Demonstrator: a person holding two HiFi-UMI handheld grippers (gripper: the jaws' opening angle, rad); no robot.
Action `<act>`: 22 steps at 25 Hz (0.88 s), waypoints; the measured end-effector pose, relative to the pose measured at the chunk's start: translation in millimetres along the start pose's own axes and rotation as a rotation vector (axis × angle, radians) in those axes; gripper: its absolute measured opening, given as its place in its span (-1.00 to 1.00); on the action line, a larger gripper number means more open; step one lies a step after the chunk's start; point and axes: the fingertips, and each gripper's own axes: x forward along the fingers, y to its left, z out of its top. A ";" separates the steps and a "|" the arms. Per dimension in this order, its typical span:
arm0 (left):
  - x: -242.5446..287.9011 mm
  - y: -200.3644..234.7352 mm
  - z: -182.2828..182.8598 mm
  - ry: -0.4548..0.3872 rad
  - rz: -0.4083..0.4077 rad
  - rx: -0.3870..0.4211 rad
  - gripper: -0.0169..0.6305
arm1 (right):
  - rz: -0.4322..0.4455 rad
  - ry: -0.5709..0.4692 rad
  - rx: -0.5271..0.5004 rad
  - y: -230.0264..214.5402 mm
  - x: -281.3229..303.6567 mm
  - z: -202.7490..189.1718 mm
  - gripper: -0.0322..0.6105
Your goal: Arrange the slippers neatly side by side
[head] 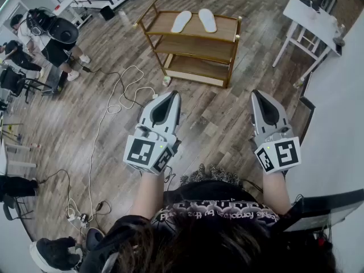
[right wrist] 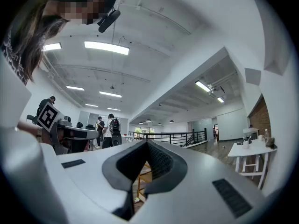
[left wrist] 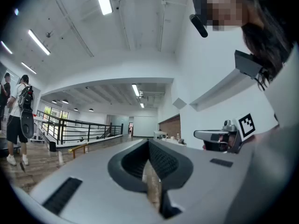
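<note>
A line of lettering runs across the dark shirt (head: 219, 209) at the bottom of the head view, upside down and too blurred to read. Just beyond it, the left hand-held gripper (head: 170, 95) and the right hand-held gripper (head: 259, 94) are held level and well apart above the wood floor (head: 227, 118). Each carries a cube with black-and-white square markers and no words. In its own view, each one's jaws meet at the tips with nothing between them. A white cable (head: 122, 92) loops over the floor to the left.

Farther off stands a three-shelf wooden cart (head: 196, 49). The two white slippers (head: 194, 20) lie on its top shelf, close together but apart, the left one slanted so the pair spreads at the near end. No brand shows on them. A white table (head: 316, 17) stands far right, and people (head: 48, 38) are at far left.
</note>
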 end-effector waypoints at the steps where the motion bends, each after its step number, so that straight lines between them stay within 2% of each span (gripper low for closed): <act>1: 0.5 0.4 -1.4 0.001 0.000 -0.001 -0.95 | 0.000 -0.001 0.001 -0.5 0.4 -0.5 -0.91; 14: 10.1 -0.7 -6.0 0.004 0.002 0.008 -0.95 | 0.010 -0.047 0.020 -8.1 1.4 5.1 -0.91; 22: 16.7 -2.2 -8.7 0.013 0.008 0.010 -0.95 | 0.056 -0.072 0.011 -9.2 2.1 7.2 -0.91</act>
